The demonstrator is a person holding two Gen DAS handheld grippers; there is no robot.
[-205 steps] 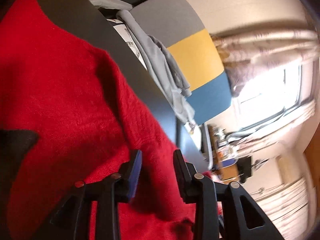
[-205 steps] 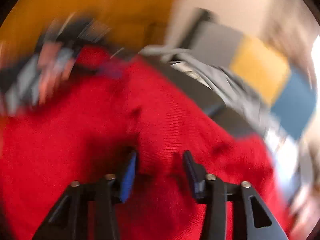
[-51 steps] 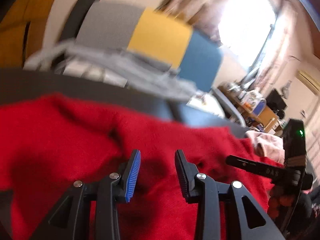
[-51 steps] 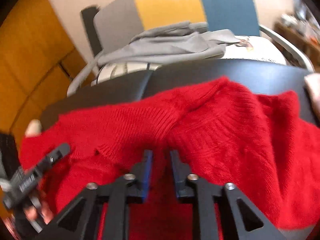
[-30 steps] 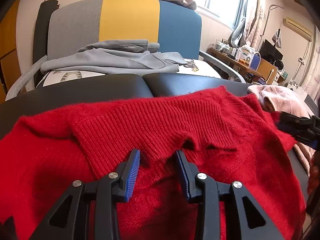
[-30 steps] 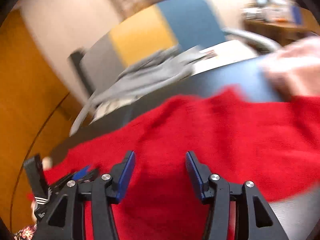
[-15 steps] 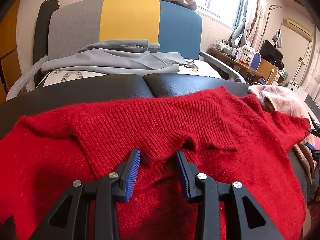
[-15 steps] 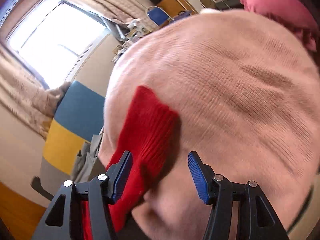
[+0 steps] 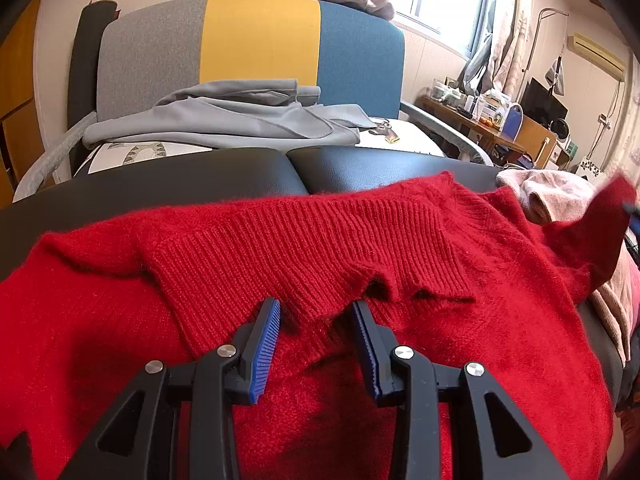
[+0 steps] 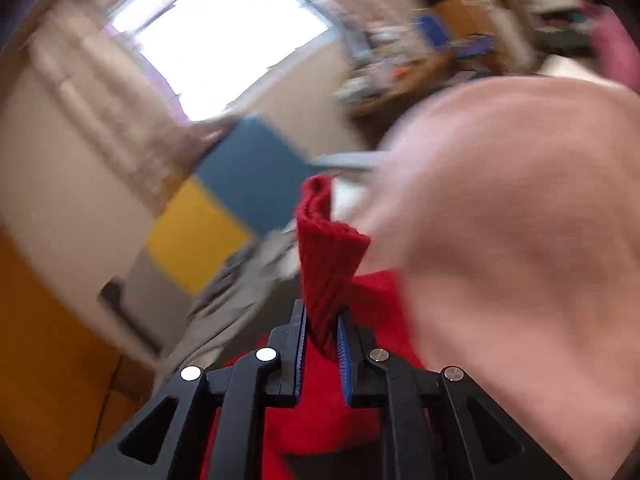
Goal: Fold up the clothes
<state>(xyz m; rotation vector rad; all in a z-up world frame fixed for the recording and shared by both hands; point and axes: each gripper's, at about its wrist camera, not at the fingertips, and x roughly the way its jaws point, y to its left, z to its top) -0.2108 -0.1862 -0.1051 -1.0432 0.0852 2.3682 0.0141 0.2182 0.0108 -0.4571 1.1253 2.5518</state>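
Cuff of the red sweater, loose half a second ago, now sits between the closing right hand-held gripper, seemingly pinched; left hand-held gripper stays half-open, empty.

Blurred pink garment, sweater edges cropped

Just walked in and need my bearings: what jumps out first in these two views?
A red sweater spreads over the black table, filling the left view. In the right view the right tongs are closing on its ribbed cuff, beside a pink garment. Behind stands a grey, yellow and blue chair.
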